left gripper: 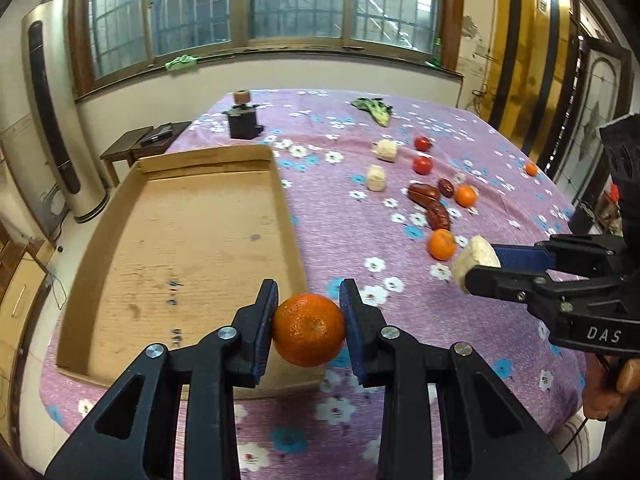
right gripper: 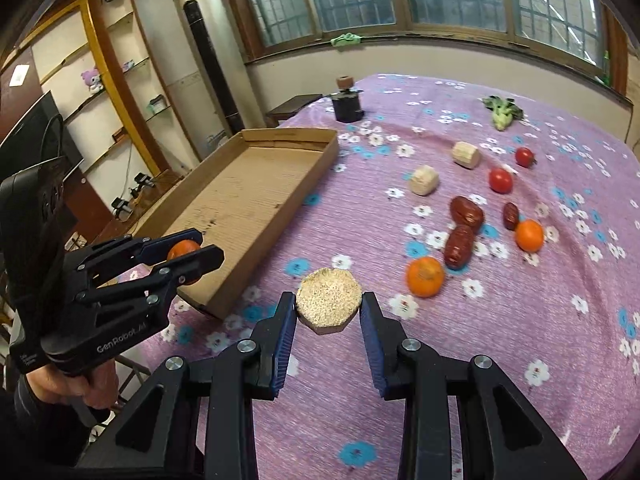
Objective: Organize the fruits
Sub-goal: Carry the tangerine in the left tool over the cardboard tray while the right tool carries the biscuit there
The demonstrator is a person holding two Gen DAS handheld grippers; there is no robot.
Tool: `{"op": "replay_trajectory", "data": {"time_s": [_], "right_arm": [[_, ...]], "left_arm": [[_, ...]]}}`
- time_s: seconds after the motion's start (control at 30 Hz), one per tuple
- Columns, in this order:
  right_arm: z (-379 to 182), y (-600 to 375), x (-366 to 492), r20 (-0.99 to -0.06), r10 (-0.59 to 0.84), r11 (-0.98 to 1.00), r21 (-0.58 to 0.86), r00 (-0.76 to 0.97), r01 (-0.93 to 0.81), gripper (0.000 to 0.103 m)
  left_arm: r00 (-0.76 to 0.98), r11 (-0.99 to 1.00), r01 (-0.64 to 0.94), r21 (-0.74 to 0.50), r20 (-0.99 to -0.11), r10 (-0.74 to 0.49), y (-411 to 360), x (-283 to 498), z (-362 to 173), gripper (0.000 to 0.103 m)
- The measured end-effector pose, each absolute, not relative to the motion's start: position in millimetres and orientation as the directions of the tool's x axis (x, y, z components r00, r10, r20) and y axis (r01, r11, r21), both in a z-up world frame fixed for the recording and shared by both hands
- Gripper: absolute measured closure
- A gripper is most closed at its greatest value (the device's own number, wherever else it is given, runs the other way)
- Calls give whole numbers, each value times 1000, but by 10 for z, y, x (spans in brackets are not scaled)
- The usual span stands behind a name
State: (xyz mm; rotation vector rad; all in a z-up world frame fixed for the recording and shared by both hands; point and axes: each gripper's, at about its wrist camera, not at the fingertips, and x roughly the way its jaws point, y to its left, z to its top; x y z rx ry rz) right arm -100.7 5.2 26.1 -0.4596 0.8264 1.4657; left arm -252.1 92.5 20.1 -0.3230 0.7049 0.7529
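Cardboard tray [left gripper: 120, 248]: shallow, open-topped, corrugated brown board with low walls; it lies on the left part of the table and holds nothing that shows.
Left gripper [left gripper: 308, 312]: pinching a mandarin [left gripper: 309, 330] between its blue ribbed pads, held above the tray's near right corner.
Mandarin handling: round, dimpled glossy peel, probably light and slightly soft; a hold across its widest middle, as here, should keep it from squirting out, and a hard squeeze would likely bruise it.
Tablecloth [left gripper: 360, 232]: purple fabric printed with white and blue flowers, lightly creased.
Loose items: two more corn cob pieces [right gripper: 424, 180], three red dates [right gripper: 466, 210], two cherry tomatoes [right gripper: 500, 180] and further mandarins [right gripper: 425, 276] lie scattered right of the tray, none touching it.
Right gripper [right gripper: 328, 312]: closed on a cut corn cob piece [right gripper: 329, 300], lifted clear of the cloth, right of the tray.
Cob handling: stubby cylinder with a pale, grainy cut face; it looks stiff, dry and light, so a grip across its sides should hold firmly.
Far edge: a leafy green vegetable [right gripper: 502, 114] and a small black device [right gripper: 347, 106].
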Motion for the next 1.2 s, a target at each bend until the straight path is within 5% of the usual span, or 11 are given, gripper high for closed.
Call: {"op": "replay_trajectory", "data": {"time_s": [0.83,1.2], "right_arm": [[253,739,-1721,-728,642,-114,222,-242,-968,70],[-147,1254,-2198,-801,524,-209,210,-291,-955,70]], "left_arm": [[439,561,-826,-58,-691,574,1592,-3116,154,74],[384,546,-837,-42,-755,531,1776,-3189,-57,73]]}}
